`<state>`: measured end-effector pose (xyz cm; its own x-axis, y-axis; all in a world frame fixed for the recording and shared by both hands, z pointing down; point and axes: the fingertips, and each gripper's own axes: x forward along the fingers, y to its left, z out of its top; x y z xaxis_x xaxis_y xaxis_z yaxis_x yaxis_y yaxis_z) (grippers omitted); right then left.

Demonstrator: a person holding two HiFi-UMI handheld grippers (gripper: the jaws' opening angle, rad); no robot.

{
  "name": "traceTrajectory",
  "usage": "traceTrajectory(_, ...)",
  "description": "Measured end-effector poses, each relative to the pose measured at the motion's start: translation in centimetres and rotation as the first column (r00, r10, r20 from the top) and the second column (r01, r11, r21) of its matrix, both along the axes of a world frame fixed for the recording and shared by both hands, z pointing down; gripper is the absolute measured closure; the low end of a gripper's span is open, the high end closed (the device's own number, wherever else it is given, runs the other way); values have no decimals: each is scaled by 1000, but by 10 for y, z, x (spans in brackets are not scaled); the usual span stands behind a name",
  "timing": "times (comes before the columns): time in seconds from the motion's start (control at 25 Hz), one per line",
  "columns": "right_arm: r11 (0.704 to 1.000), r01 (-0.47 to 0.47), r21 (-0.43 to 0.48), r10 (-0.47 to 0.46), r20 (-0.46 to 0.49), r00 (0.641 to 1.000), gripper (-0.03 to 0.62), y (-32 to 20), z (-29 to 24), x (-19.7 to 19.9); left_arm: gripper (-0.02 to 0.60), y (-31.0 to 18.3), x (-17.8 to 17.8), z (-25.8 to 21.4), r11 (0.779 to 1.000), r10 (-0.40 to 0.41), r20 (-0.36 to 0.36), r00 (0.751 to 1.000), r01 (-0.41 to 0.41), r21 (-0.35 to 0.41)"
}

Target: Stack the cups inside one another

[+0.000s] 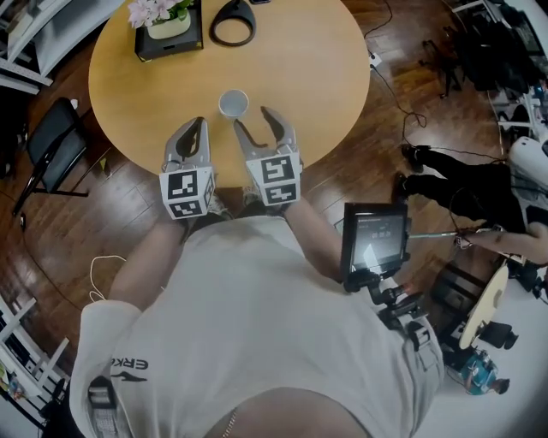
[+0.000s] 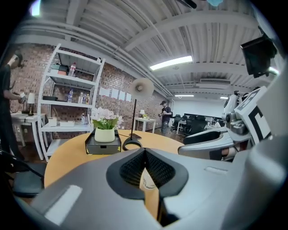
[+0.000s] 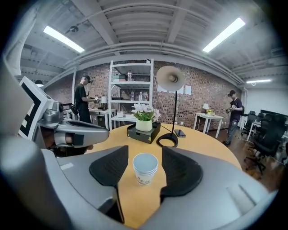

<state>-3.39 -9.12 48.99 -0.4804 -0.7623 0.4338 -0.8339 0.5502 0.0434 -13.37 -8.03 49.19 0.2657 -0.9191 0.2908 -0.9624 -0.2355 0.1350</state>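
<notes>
Right now the stack of cups (image 1: 233, 103) is standing upright on the round wooden table (image 1: 300, 68), near the edge closest to the person. The cups are sitting one inside the other, and the rims are showing one under another.

The right gripper (image 1: 254, 121) is hanging just behind the cups with its jaws apart. In the right gripper view the cups (image 3: 145, 168) are showing in the gap between the two black pads, but the pads are not touching them.

The left gripper (image 1: 199, 122) is staying beside the right one, and its jaws are squeezing together at the tips with nothing between them.

Far across the table, a pot of flowers (image 1: 167, 26) is sitting on a black tray, and a lamp base (image 1: 232, 23) is lying beside it.
</notes>
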Motion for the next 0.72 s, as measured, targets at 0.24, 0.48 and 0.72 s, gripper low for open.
traceTrajectory(0.24,1000,-17,26,17,12,1000,416,30,-7,12,580,23,7,-1,998,0,51,999,-3,64)
traceTrajectory(0.48,997,-4,80,-1,63,998,468,41,-34,22,580,40,17,-29,990,-13,125,992,-5,142)
traceTrajectory(0.72,990,39,138,-57,129,990,517,58,-60,47,580,57,40,-50,981,-72,167,983,39,189)
